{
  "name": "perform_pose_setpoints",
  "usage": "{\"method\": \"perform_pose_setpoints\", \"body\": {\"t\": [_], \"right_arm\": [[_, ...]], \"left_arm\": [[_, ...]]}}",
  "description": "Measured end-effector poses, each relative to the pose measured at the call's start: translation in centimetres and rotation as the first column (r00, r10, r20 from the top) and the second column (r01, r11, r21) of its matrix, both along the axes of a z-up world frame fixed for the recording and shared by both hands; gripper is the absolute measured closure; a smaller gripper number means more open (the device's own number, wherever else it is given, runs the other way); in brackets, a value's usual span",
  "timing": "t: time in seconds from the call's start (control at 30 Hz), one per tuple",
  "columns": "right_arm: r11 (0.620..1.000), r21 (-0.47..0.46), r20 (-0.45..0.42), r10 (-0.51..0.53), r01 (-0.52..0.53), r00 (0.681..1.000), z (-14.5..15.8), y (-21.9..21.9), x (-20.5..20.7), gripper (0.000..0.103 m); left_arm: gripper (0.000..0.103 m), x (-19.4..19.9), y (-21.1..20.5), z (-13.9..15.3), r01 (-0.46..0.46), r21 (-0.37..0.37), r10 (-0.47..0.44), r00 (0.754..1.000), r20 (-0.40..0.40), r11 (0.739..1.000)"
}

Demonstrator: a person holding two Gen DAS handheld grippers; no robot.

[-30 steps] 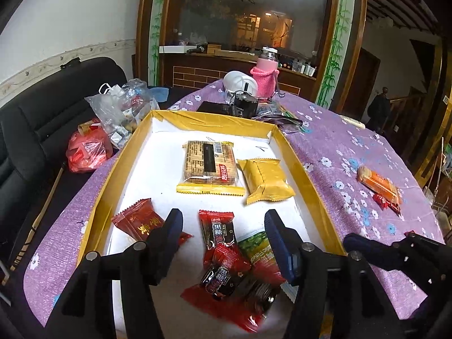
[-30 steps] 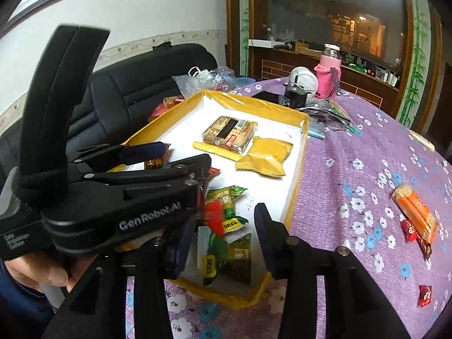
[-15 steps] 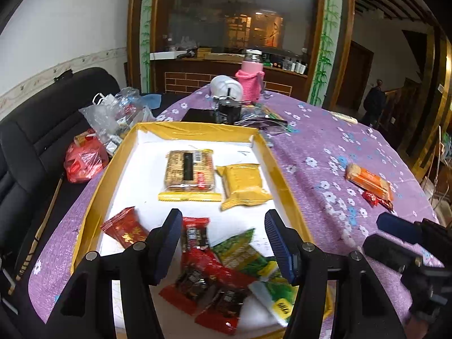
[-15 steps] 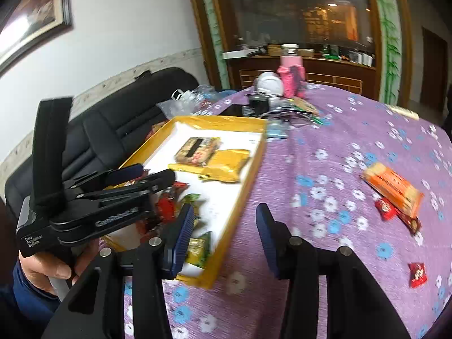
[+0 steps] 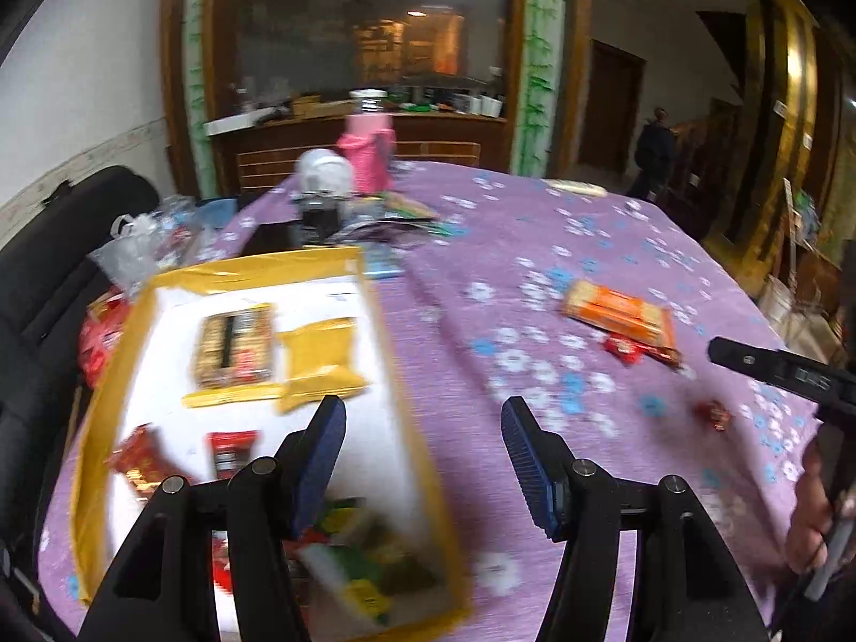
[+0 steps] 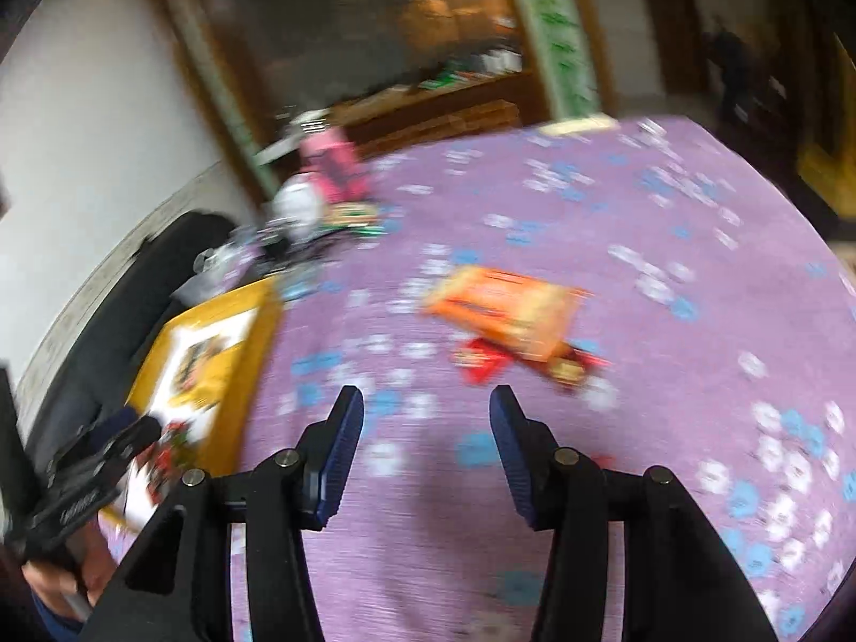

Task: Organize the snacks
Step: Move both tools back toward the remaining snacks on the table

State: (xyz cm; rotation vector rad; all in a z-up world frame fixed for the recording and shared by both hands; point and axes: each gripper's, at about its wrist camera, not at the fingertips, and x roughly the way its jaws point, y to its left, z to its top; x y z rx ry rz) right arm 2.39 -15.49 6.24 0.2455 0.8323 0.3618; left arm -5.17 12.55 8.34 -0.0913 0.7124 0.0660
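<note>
Fingers wide apart on both tools, nothing held in either — that was how we stood. Nearest to us, our right gripper point(image 6: 422, 444) hung over bare purple tablecloth point(image 6: 669, 203), jaws spread and empty. Just beyond its fingertips, ahead and a touch to the right, lay a small red packet point(image 6: 479, 364), and touching it from behind sat the orange snack pack point(image 6: 505, 310), its long axis running across our view from upper left to lower right, so roughly crosswise to the fingers. We judged that pair to be the next pick, and the right hand plainly the nearer one.

Our left gripper point(image 5: 422, 455) was also spread wide, straddling the right-hand wall of the yellow tray point(image 5: 385, 321), with sorted snacks lying inside to its left. From there the orange pack sat well off to the right, farther away. One more small red sweet point(image 5: 717, 414) lay alone on the cloth, near the right tool's side. Blur hid the finer detail of wrappers.
</note>
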Motion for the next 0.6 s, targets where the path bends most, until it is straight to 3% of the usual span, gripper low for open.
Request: {"method": "perform_pose_setpoints", "body": {"t": [0.1, 0.23, 0.43, 0.6], "right_arm": [[0.997, 0.003, -0.076, -0.082, 0.082, 0.994, -1.1, -3.6, 1.1, 0.055], [0.993, -0.004, -0.135, -0.115, 0.115, 0.984, -2.8, -6.4, 1.5, 0.055], [0.999, -0.044, -0.167, -0.007, 0.0, 0.986, -4.7, -4.8, 1.7, 0.057], [0.98, -0.18, -0.125, 0.057, -0.079, 0.991, -4.9, -2.0, 0.8, 0.08]], "left_arm": [[0.039, 0.9, -2.4, 0.3, 0.062, -0.002, -0.062, 0.998, -0.011, 0.998], [0.039, 1.7, -5.8, 0.3, 0.124, 0.014, -0.124, 0.992, -0.023, 0.992], [0.039, 3.3, -8.3, -0.6, 0.166, -0.007, -0.166, 0.983, -0.082, 0.986], [0.039, 5.4, -8.7, -1.2, 0.15, -0.054, -0.156, 0.978, -0.14, 0.987]]}}
